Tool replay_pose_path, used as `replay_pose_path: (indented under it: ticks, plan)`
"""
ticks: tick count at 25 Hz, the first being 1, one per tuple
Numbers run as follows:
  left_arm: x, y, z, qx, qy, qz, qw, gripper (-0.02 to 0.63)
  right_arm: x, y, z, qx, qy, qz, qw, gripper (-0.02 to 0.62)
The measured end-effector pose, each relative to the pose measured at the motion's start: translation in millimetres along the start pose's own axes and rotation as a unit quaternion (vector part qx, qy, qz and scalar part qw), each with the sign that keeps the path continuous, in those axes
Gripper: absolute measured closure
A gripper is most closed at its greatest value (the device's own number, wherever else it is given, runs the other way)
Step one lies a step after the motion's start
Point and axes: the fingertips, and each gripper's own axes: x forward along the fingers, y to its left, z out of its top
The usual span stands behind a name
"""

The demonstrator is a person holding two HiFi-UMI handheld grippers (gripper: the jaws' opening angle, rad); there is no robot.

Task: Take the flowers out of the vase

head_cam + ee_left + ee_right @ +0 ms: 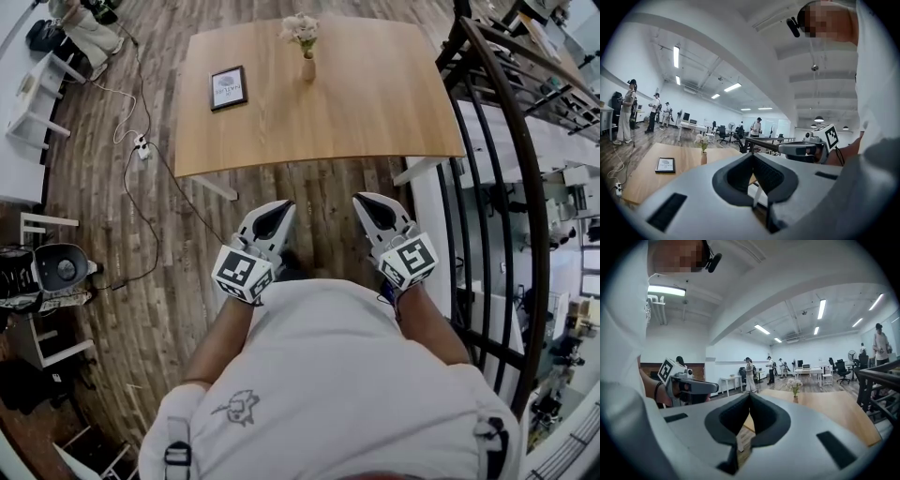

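The flowers (302,28), a small pale bunch, stand upright in a slim vase (307,67) near the far edge of the wooden surface (375,103), so none has been drawn out yet. A dark framed card (229,88) lies flat to the vase's left, well apart from it, and the wood around them is bare, which should leave an open approach from either side.

Both claws hang well short of the surface's near edge, close to the person's body. The left claw (279,208) is pressed together at its tips with nothing between them, and the right claw (367,202) is likewise closed and empty. Each points roughly level toward the vase, side by side. This looks like a ready stance rather than a reach. The person probably has to step forward before either claw can get near the stems. One claw may be needed to steady the narrow vase, since it looks easy to tip.
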Motion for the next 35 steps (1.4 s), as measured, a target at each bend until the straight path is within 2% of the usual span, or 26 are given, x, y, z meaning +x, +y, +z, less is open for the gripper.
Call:
replay_pose_path:
  ticks: [7,13,22,30,35]
  plan:
    - [10.4,71.0,6.5,0.009,0.012,-0.033,0.9993,0.601,68.6,-10.4,3.3,0.011,-0.003,-0.025,1.0,0.591]
    - [25.6,104.0,12.0,0.003,0.011,-0.034,0.9993,0.601,98.9,-26.2,1.2,0.03,0.005,-0.025,0.999,0.591]
    - [72.0,140.9,18.5,-0.001,0.009,0.011,0.9999,0.601,139.0,-91.8,8.9,0.03,0.002,0.004,1.0,0.589]
    - [163.1,161.8,32.8,-0.012,0.013,0.054,0.9984,0.601,180.8,-181.2,17.9,0.033,0.014,0.067,0.997,0.589]
    - [211.8,175.3,41.2,-0.015,0.011,0.096,0.9952,0.601,194.7,-238.7,16.5,0.04,0.025,0.098,0.994,0.589]
